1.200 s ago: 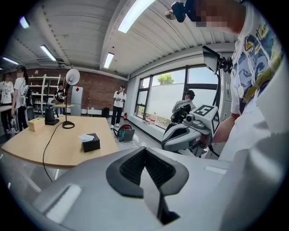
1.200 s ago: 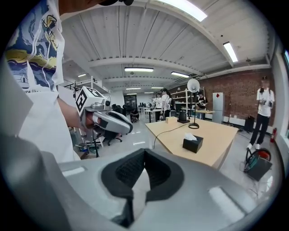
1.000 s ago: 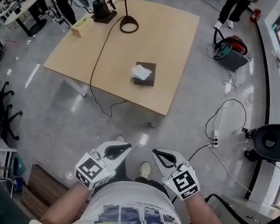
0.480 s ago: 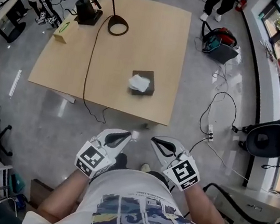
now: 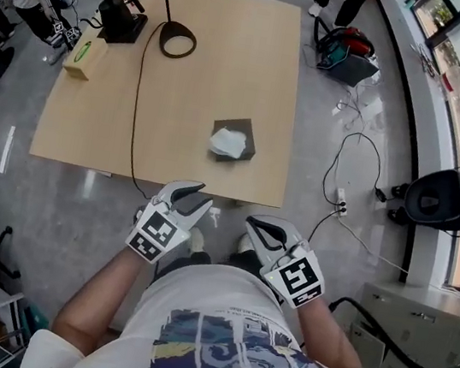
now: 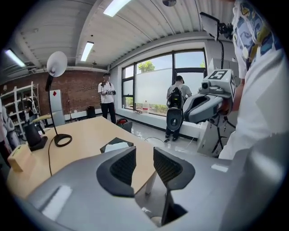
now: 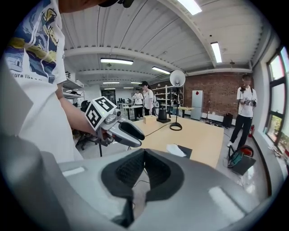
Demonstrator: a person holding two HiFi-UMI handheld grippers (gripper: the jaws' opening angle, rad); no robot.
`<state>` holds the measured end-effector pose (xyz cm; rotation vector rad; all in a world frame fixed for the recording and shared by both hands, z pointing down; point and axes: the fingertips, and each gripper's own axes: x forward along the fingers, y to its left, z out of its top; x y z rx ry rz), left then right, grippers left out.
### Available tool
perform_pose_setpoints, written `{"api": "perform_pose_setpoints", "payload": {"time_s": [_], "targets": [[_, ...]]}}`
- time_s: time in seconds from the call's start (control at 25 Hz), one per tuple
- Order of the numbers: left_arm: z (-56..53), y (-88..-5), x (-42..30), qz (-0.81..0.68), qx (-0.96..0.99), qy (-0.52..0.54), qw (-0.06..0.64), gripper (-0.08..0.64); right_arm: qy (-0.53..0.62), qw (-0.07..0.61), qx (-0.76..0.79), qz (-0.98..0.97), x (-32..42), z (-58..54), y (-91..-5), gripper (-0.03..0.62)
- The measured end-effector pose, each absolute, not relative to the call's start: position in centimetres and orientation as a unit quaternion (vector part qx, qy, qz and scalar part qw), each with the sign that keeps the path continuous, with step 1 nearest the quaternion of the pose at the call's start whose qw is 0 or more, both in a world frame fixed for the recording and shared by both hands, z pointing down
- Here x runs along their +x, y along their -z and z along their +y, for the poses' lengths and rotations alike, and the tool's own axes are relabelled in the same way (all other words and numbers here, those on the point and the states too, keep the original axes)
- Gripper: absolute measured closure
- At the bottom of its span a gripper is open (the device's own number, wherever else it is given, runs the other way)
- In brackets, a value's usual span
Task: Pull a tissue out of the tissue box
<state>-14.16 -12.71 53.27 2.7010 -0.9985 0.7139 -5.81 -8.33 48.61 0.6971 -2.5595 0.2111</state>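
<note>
Bare tabletop (image 5: 230,75) around the tissue box (image 5: 244,129); cable (image 5: 135,112) and lamp base (image 5: 162,41) well left.

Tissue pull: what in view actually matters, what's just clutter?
Job: tissue box, its white tissue sticking up, left gripper (jaws opening, nothing between), right gripper (shut, empty).
Lying about: lamp, black device, tan box, cable, red vacuum.

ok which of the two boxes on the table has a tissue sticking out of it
The dark tissue box by the near edge of the table: a white tissue sits bunched on top. The tan box at the far left corner shows no tissue.
</note>
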Motion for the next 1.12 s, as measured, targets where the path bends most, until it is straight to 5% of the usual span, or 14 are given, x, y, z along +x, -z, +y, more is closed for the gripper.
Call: {"api": "perform_pose_setpoints", "payload": {"time_s": [1.12], "targets": [[-26.3,-65.5,-8.9,-0.296,0.806,-0.505,-0.082,0.339,-0.121,0.257,0.332,-0.900,5.7,-14.3,-50.2,0.589]]}}
